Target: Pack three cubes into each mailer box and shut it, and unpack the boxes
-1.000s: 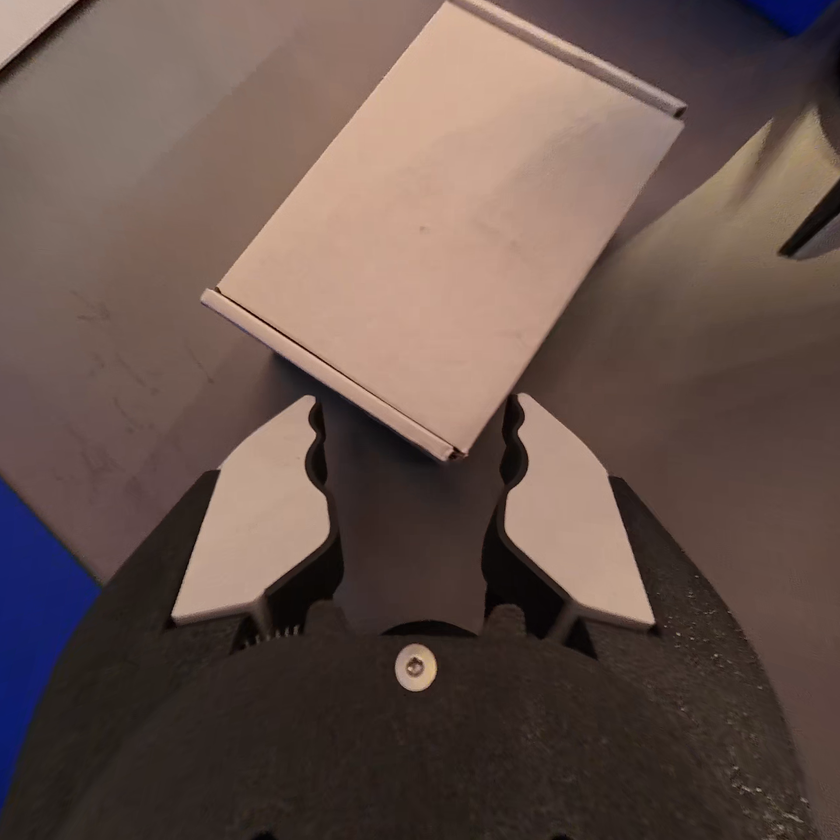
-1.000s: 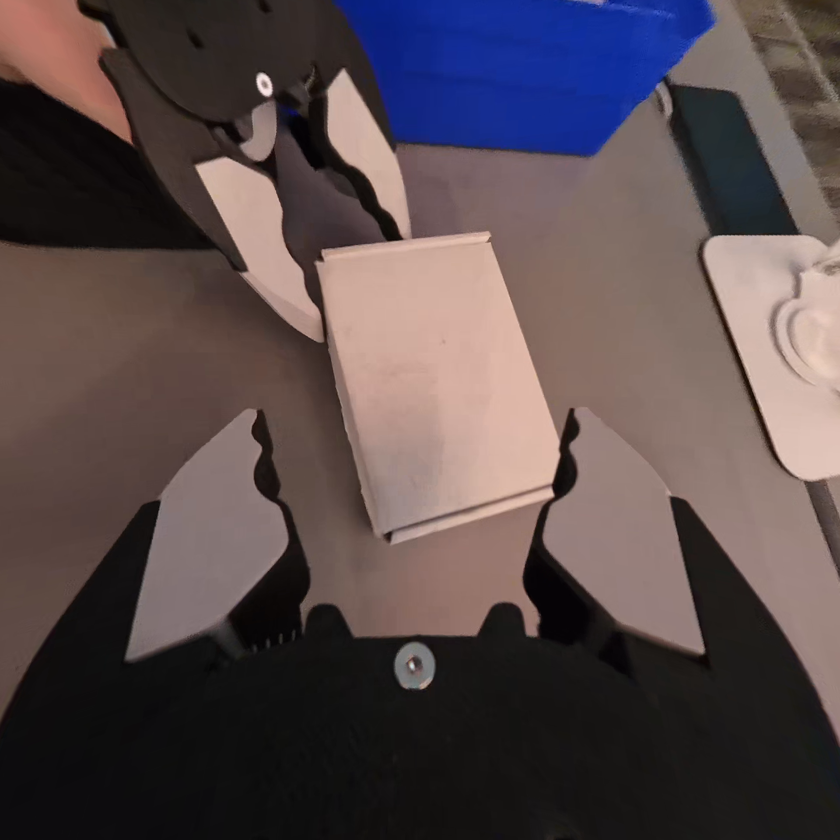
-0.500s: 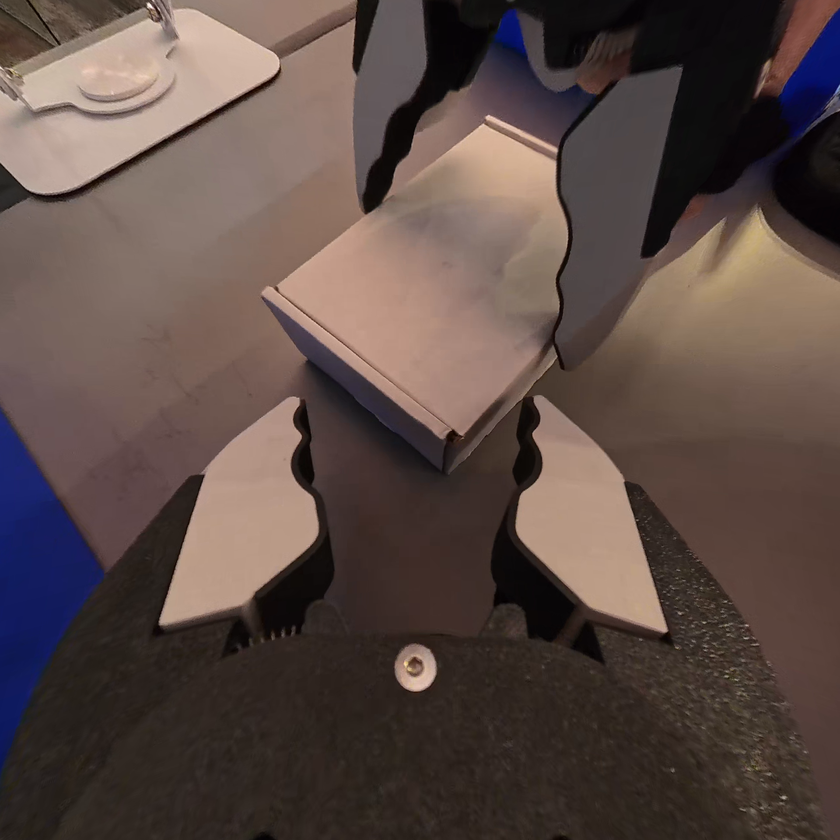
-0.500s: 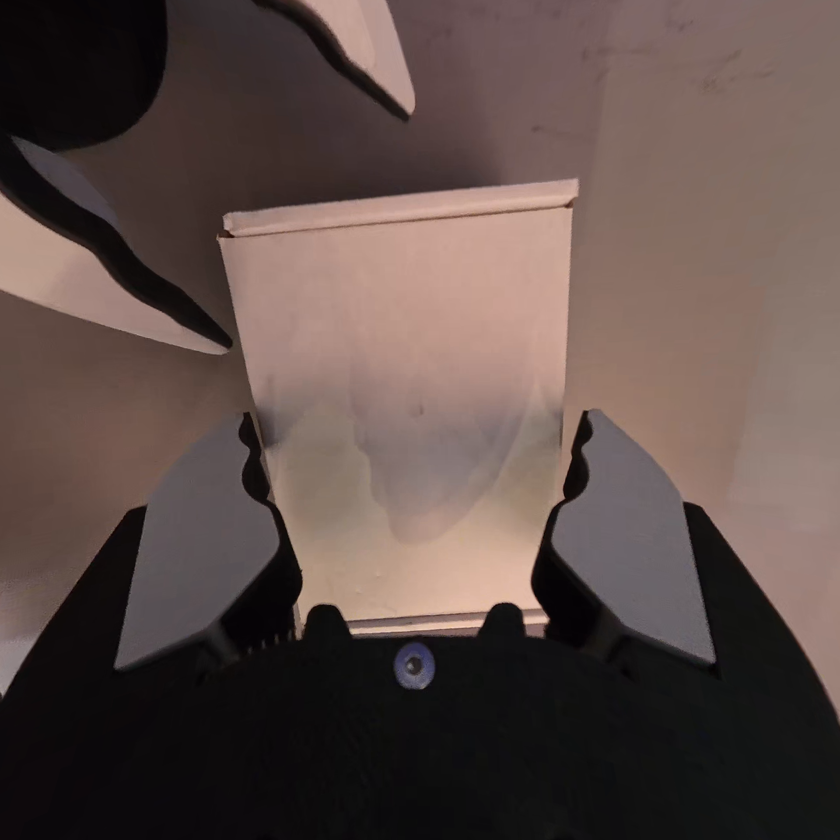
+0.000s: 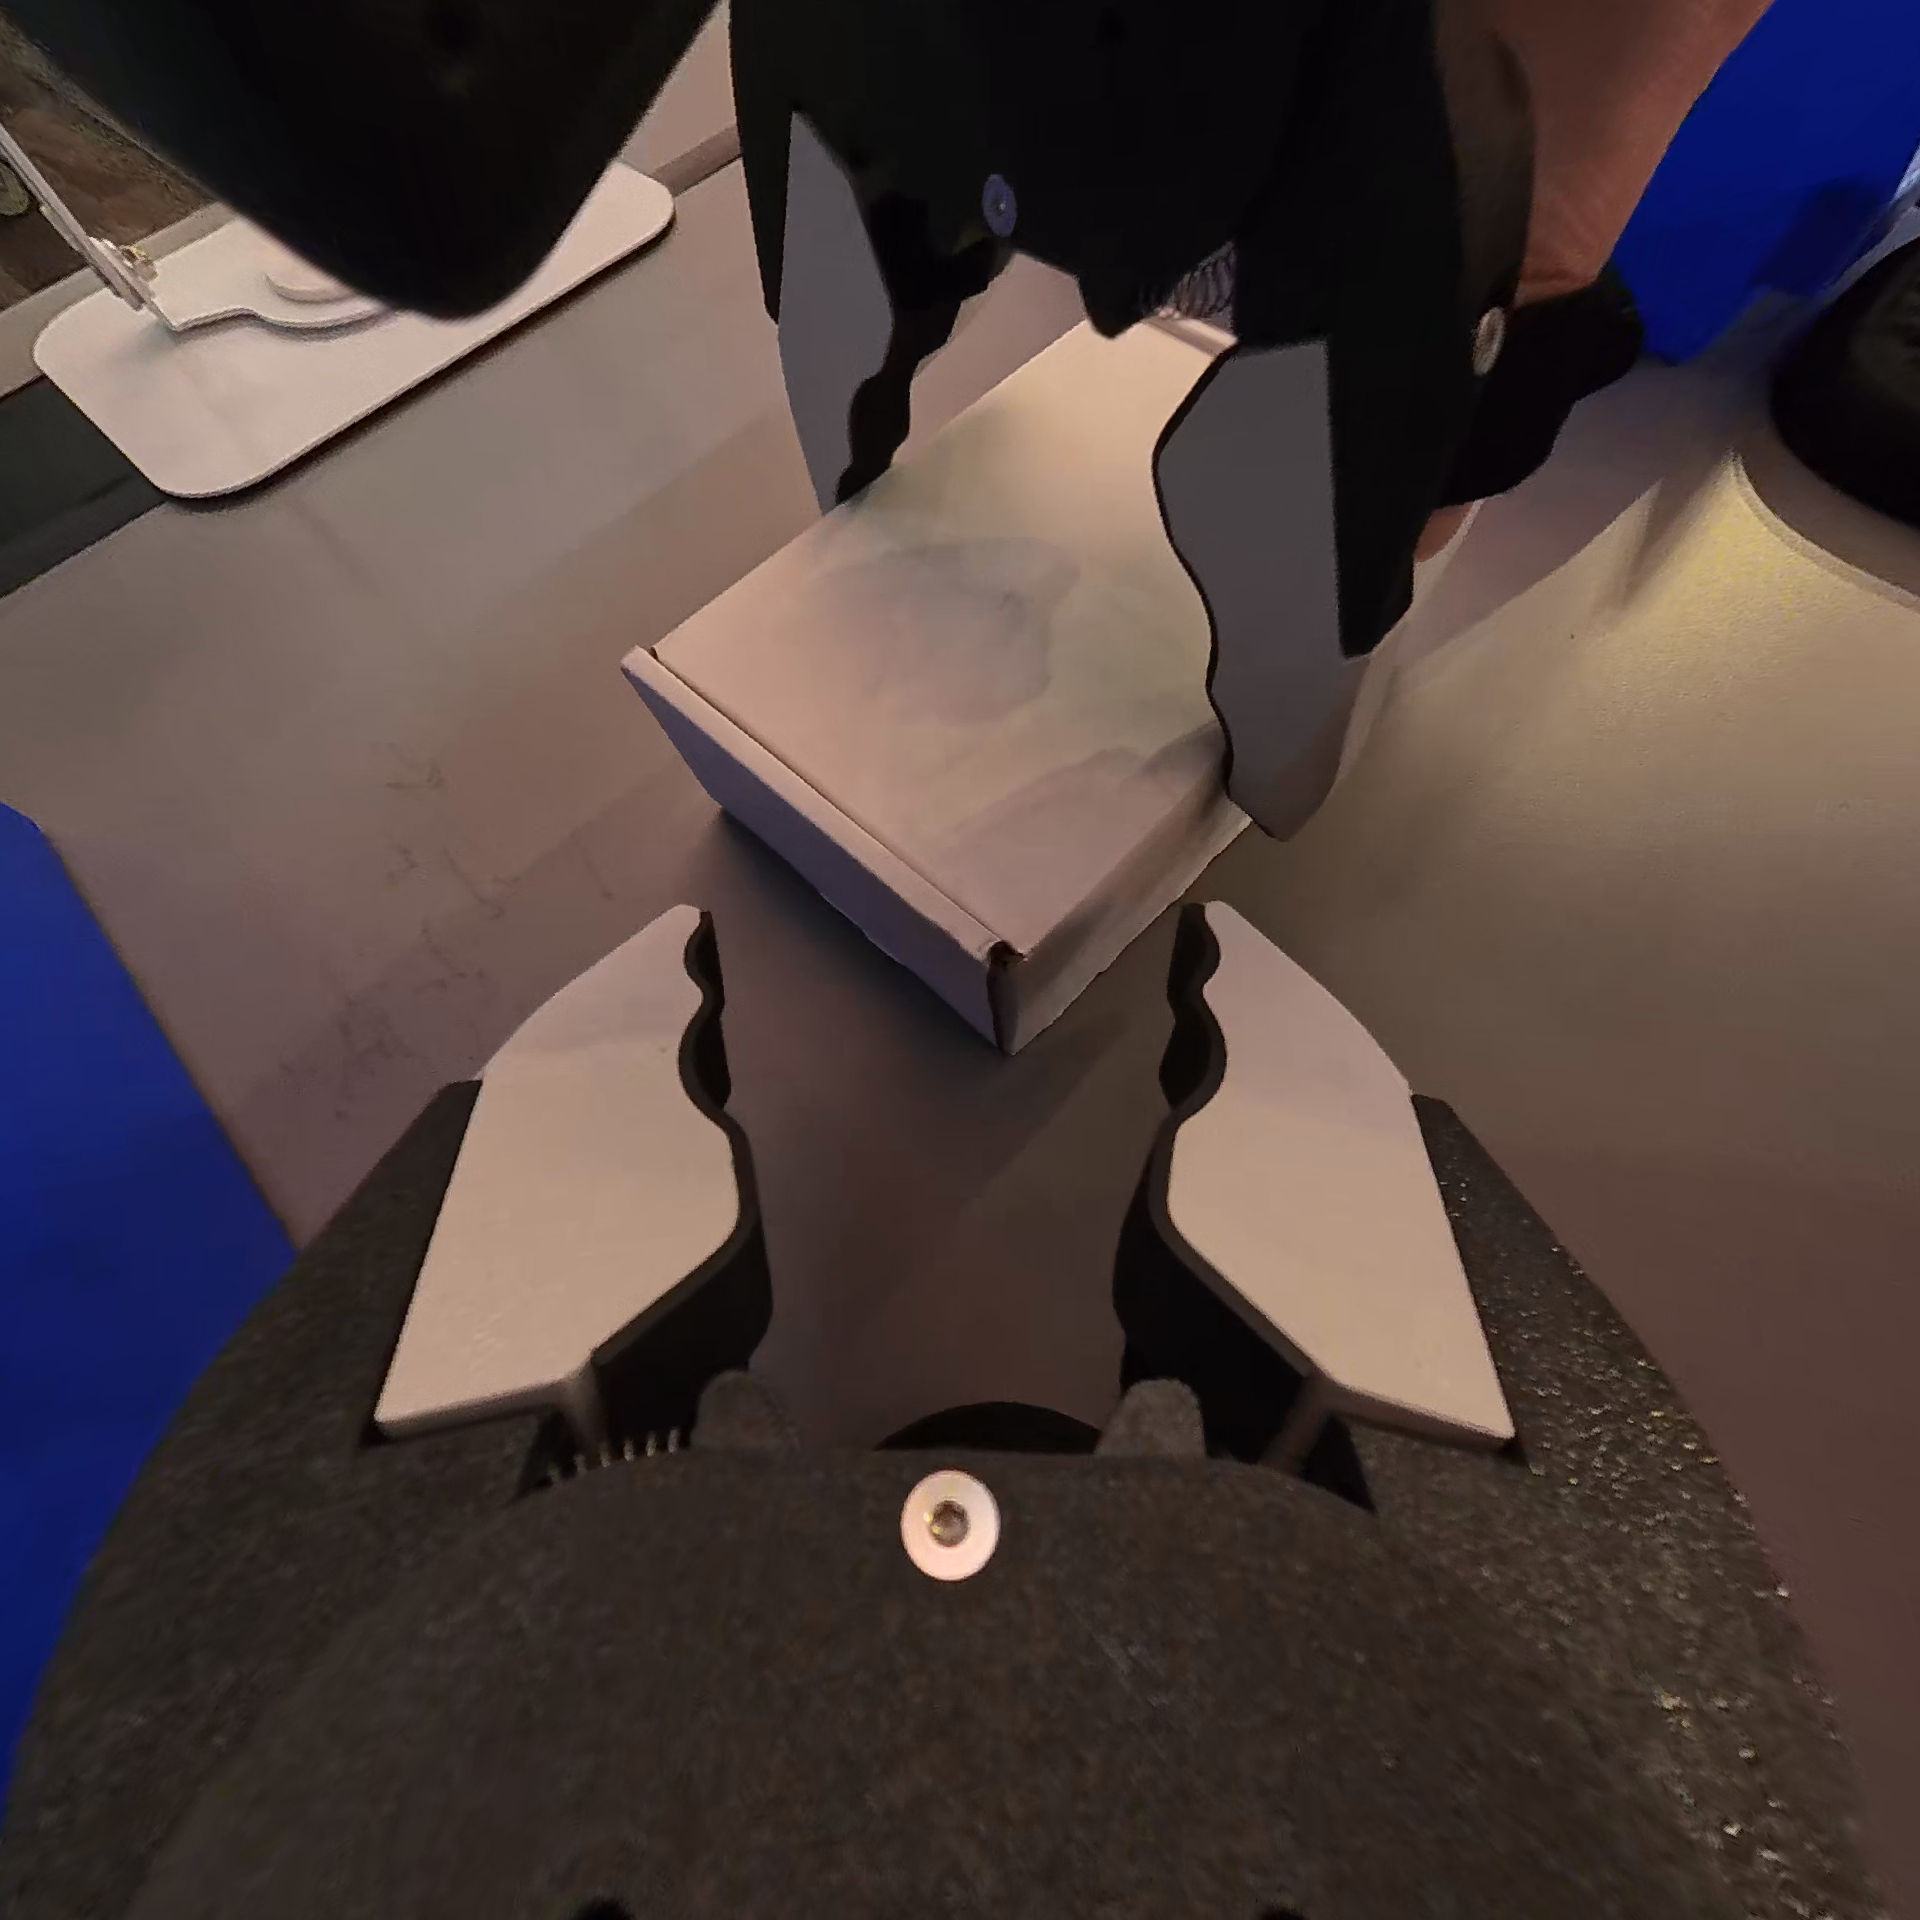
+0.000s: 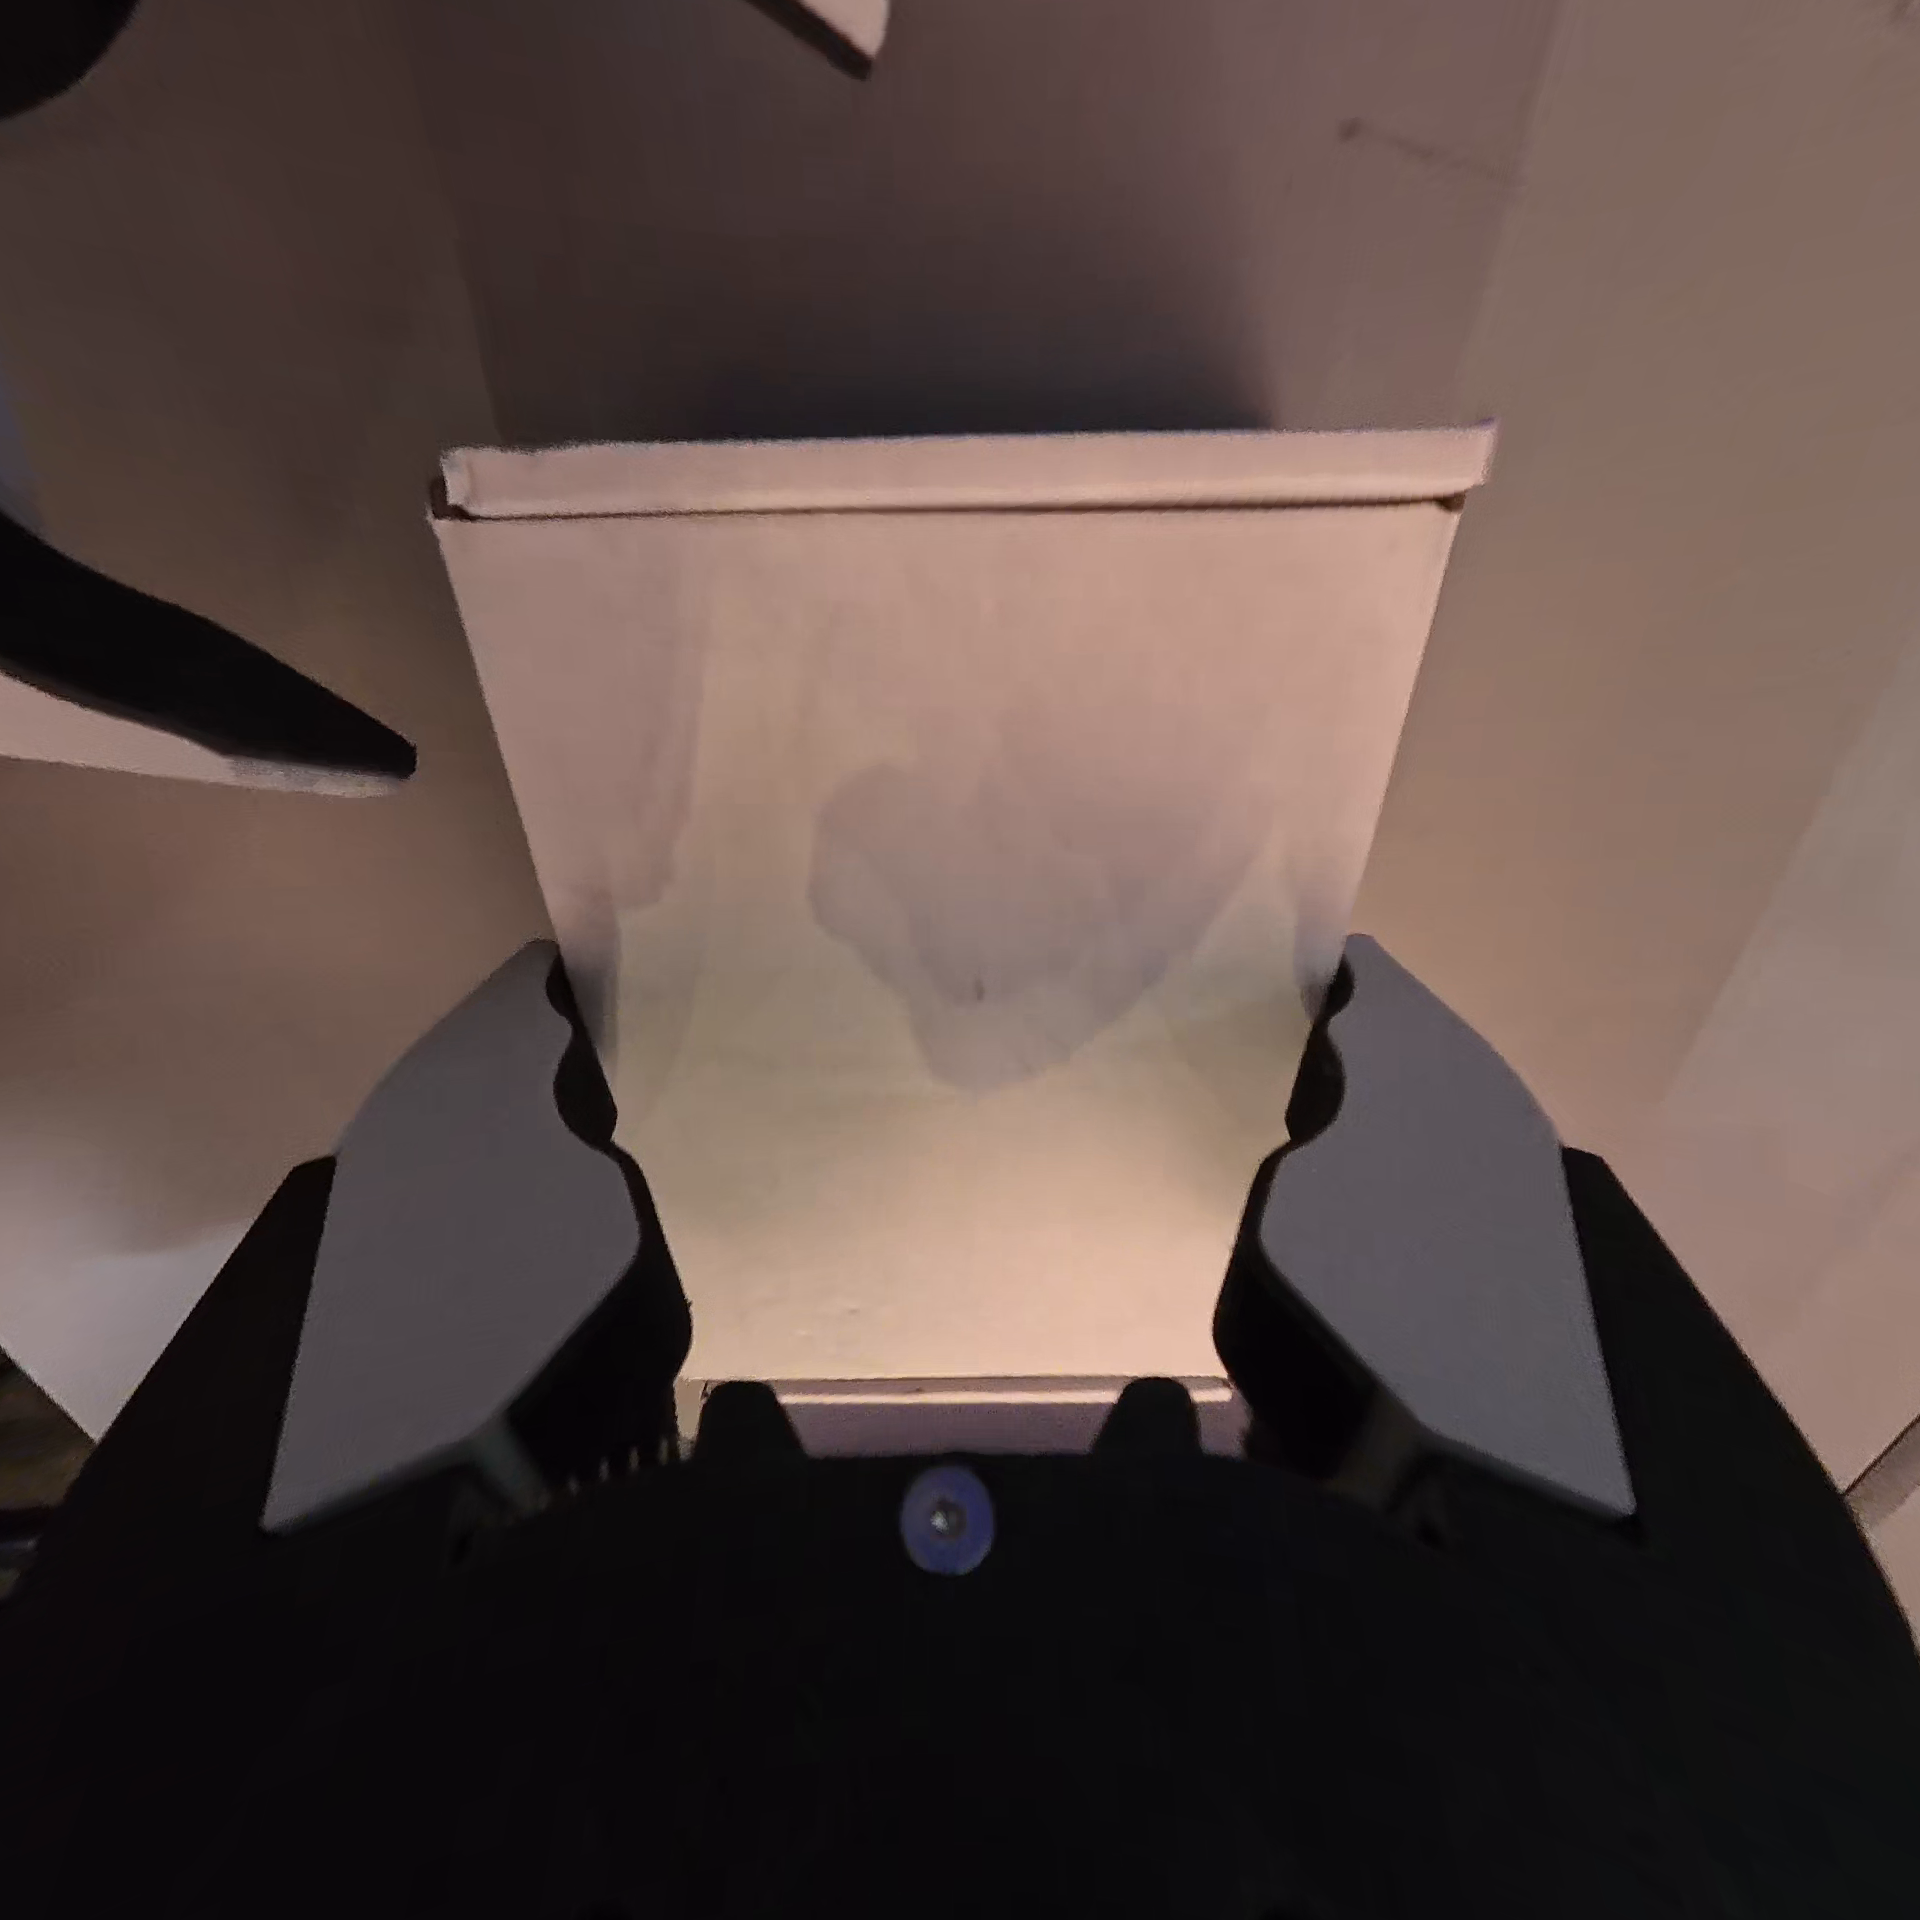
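Note:
A closed white mailer box point(image 5: 935, 748) lies on the grey table point(image 5: 364, 675). My left gripper point(image 5: 945, 930) is open and empty, low over the table, with its fingertips on either side of the box's near corner and not touching it. My right gripper point(image 5: 1065, 655) comes down from above, open, with one finger along each long side of the box. In the right wrist view the box point(image 6: 956, 727) fills the gap between the right gripper's point(image 6: 951, 954) fingers. A left finger point(image 6: 208, 727) shows at the left there. No cubes are in view.
A white stand base point(image 5: 312, 343) sits at the back left of the table. Blue bins stand at the left edge point(image 5: 94, 1143) and at the back right point(image 5: 1714, 208). A dark round object point(image 5: 1860, 416) is at the far right. A person's hand point(image 5: 1558, 239) holds the right gripper. My right gripper's tips are some 20 cm from the dark round object point(image 5: 1860, 416).
My right gripper has swung over the box and come down, so that its open fingers now flank the long sides. My left gripper has stayed open at the box's corner.

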`<state>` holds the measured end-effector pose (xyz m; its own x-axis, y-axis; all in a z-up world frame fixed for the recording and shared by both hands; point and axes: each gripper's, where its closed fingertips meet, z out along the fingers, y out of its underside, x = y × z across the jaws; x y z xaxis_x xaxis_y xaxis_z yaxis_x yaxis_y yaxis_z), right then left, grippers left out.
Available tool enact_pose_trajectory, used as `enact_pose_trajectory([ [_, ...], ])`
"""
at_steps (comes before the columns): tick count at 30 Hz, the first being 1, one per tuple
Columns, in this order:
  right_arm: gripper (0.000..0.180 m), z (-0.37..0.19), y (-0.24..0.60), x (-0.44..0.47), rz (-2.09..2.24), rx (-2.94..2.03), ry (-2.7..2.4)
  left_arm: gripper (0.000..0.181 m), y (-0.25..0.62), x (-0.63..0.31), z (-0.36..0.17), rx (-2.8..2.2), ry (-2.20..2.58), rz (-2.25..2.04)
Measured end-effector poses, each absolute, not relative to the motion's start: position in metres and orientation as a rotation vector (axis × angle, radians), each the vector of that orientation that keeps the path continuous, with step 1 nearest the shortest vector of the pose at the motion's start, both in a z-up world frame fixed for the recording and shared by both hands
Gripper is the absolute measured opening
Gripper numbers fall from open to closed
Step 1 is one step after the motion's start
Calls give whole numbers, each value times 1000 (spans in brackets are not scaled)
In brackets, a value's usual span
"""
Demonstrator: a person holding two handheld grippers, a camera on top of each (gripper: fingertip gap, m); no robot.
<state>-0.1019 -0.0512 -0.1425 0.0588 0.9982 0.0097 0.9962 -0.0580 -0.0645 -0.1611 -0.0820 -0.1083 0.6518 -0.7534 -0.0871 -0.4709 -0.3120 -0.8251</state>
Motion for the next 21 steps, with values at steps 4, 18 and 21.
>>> enact_pose_trajectory([
  [4,132,-145,-51,-100,29,-2304,-2117,82,-83,-160,-109,-1965,977,-377],
  [18,134,-148,-53,-96,-61,-2317,-2145,80,-85,-158,-108,-1938,993,-351],
  [21,134,-144,-54,-95,-38,-2329,-2121,79,-85,-157,-105,-1928,981,-367],
])
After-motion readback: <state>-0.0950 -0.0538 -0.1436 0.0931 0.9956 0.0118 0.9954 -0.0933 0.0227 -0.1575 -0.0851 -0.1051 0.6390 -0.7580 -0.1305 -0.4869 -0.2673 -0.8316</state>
